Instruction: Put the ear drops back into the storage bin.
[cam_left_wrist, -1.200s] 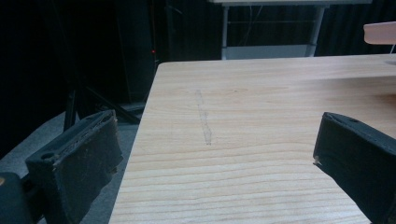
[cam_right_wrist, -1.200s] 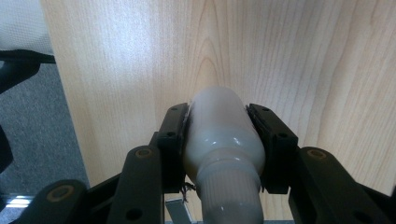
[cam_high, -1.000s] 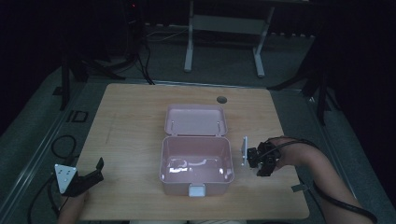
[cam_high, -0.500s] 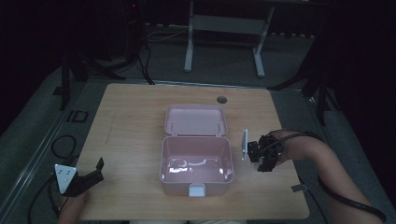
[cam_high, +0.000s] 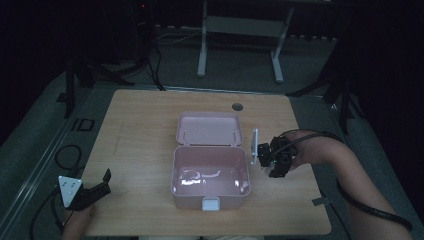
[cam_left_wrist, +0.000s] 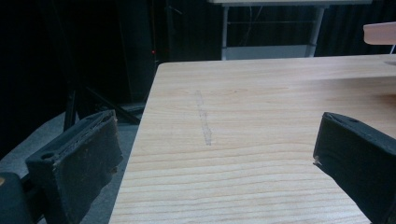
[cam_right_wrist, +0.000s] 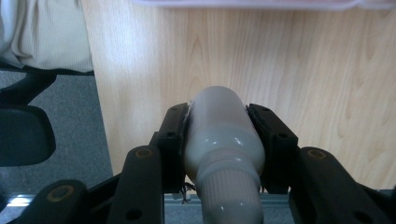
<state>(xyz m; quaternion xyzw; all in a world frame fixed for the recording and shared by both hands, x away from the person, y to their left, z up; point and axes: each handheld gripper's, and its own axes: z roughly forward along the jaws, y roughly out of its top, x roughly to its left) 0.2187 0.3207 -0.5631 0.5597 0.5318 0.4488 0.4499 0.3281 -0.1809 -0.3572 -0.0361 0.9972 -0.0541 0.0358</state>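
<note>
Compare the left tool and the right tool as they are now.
The left tool stands open with nothing between its jaws; the right tool is shut on a white bottle. The left tool sits low at the wooden table's near left corner; the right tool is beside the open pink box. Both have black jaws.

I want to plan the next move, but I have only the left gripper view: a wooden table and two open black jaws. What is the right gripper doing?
Observer: The right gripper has its jaws shut on a white plastic bottle with a ribbed cap.
Operator: Where is it on the table?
Observer: In the high view it is just to the right of the open pink plastic box, whose lid lies flat behind it.
Operator: Is something inside the box?
Observer: Its bottom shows light reflections; I can make out no object there.
</note>
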